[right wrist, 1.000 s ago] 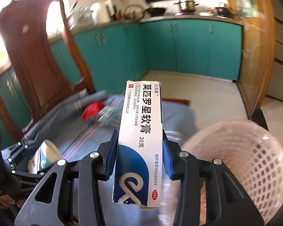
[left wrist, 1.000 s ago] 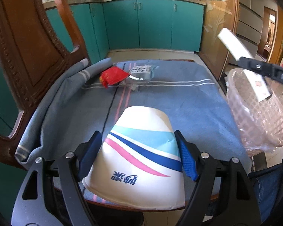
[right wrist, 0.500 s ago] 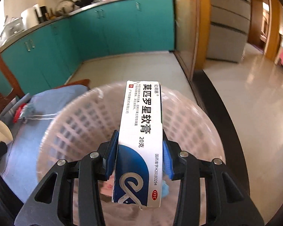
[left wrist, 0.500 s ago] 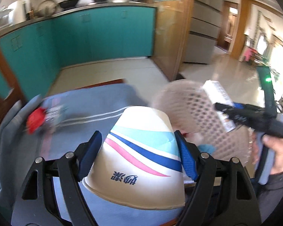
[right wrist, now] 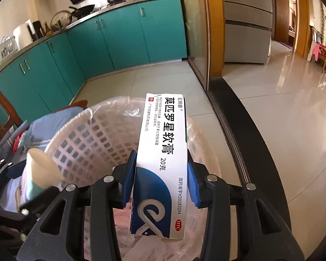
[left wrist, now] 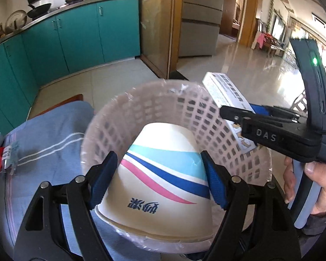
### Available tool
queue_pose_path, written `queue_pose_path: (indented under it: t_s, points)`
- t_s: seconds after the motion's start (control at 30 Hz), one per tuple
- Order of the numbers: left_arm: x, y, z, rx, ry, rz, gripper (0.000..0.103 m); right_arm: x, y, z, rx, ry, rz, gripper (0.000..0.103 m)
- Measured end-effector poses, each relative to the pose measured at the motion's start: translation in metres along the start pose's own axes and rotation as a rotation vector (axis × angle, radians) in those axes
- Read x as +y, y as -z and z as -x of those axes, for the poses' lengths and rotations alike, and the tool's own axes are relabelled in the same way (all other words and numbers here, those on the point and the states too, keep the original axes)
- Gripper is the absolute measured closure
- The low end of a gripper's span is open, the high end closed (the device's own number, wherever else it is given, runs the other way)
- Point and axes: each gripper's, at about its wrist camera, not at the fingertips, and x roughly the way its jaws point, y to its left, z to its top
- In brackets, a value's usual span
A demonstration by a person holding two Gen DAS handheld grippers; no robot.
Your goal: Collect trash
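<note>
Two claws hang over the pale pink plastic lattice basket (left wrist: 163, 117): left claw (left wrist: 158, 178) clamps a striped white paper cup (left wrist: 163, 174), right claw (right wrist: 160, 180) clamps a white-and-blue medicine carton (right wrist: 163, 152).

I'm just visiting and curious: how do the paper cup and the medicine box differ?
The paper cup is a tapered cone with blue and pink stripes; the medicine box is flat-sided, printed with text. The cup spreads the left gripper wider than the box spreads the right gripper. Both are over the basket.
</note>
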Motion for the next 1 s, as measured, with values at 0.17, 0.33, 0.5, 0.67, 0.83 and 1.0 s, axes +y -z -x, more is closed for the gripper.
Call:
queue_pose_path:
  t_s: [0.17, 0.33, 0.5, 0.67, 0.83, 1.0]
  points:
    - [-0.001, 0.004, 0.000, 0.009, 0.002, -0.002, 0.017, 0.013, 0.000, -0.006, 0.023, -0.011, 0.029, 0.054]
    - [0.014, 0.006, 0.006, 0.000, -0.015, 0.026, 0.013, 0.021, -0.003, -0.007, 0.014, -0.004, 0.025, 0.040]
    - [0.056, 0.016, 0.024, -0.076, -0.135, 0.100, 0.013, 0.028, -0.006, -0.008, 0.004, 0.006, 0.018, 0.034]
    - [0.167, 0.021, 0.038, -0.063, -0.404, 0.305, 0.021, 0.042, -0.008, -0.008, -0.010, -0.007, 0.045, 0.034]
    - [0.271, 0.026, 0.052, -0.045, -0.559, 0.478, 0.022, 0.071, -0.014, 0.002, -0.053, -0.125, 0.056, 0.033]
    - [0.339, 0.014, 0.017, 0.112, -0.556, 0.540, 0.022, 0.137, -0.017, 0.004, -0.075, -0.306, 0.158, 0.031]
